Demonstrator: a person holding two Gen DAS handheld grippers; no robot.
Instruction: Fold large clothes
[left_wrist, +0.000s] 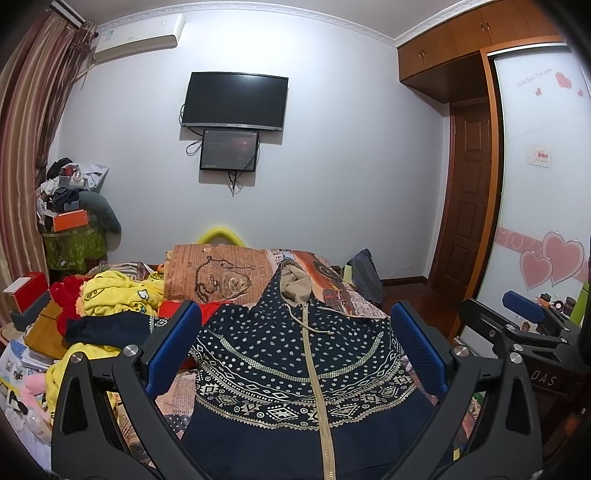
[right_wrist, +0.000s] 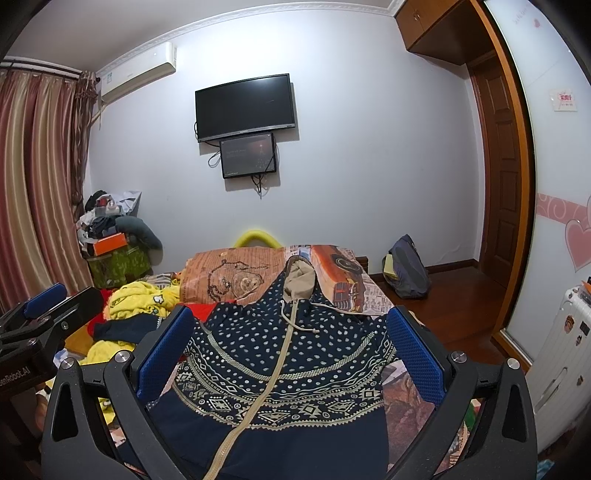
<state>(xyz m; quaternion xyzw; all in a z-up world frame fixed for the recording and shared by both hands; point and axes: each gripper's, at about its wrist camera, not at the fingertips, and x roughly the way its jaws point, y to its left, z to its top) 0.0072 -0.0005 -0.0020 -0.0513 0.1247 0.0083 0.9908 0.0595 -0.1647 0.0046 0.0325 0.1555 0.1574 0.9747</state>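
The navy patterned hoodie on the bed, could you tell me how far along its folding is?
Done: the hoodie lies spread front-up on the bed, zipped, hood at the far end. In hand: nothing; left gripper and right gripper are open above it. Left: every fold.

A hooded zip jacket (left_wrist: 295, 350) lies spread on the bed (right_wrist: 369, 291), hood toward twelve o'clock. A heap of clothes (left_wrist: 118, 295) sits on the bed at ten o'clock. Behind the bed, on the wall at twelve, hangs a television (left_wrist: 235, 101) with a smaller screen (left_wrist: 229, 149) below. A backpack (right_wrist: 408, 267) rests on the floor at two o'clock.
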